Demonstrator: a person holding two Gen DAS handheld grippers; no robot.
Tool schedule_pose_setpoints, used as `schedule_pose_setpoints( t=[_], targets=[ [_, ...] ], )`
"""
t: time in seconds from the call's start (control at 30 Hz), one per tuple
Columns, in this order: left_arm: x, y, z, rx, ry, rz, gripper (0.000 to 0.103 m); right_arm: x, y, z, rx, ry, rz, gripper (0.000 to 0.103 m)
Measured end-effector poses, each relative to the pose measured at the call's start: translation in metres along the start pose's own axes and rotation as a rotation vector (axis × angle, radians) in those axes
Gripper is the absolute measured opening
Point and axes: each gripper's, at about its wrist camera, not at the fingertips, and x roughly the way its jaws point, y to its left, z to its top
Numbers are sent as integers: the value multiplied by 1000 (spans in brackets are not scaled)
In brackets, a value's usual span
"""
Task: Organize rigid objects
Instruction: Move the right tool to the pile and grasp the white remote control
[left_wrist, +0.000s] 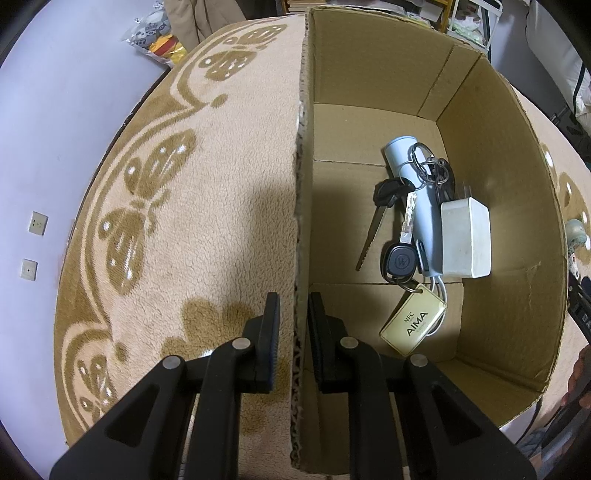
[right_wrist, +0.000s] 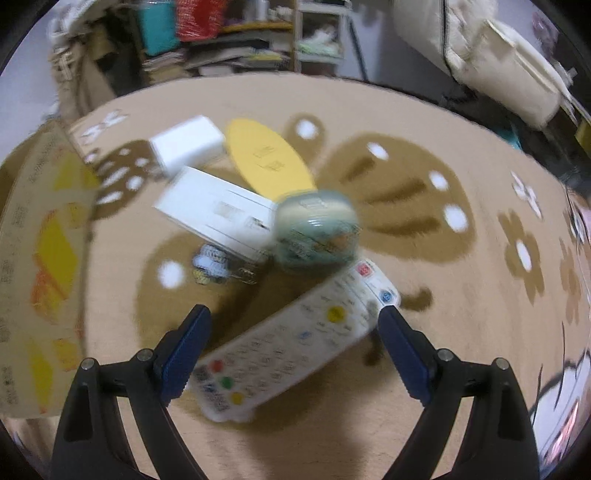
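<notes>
Right tool (right_wrist: 291, 347) wide open straddling the remote (right_wrist: 291, 347) on the rug (right_wrist: 461, 332); left tool (left_wrist: 293, 325) narrowly pinching the box wall (left_wrist: 301, 221); remote looks light, rigid, slick—grip across mid-body.

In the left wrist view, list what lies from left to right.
Wall sockets → butterfly-patterned rug → left gripper straddling the cardboard box wall → black-headed key → white charger.
</notes>
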Motion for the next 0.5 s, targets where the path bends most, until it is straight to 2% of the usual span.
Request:
schedule_pose_setpoints(
  t=[0.3,0.5],
  targets=[
    [0,0,-1,1,-1,0,15,25,-14,-6,95,53,38,96],
    [0,0,0,2,-1,2,15,32,-6,-9,88,35,1,94]
  ],
)
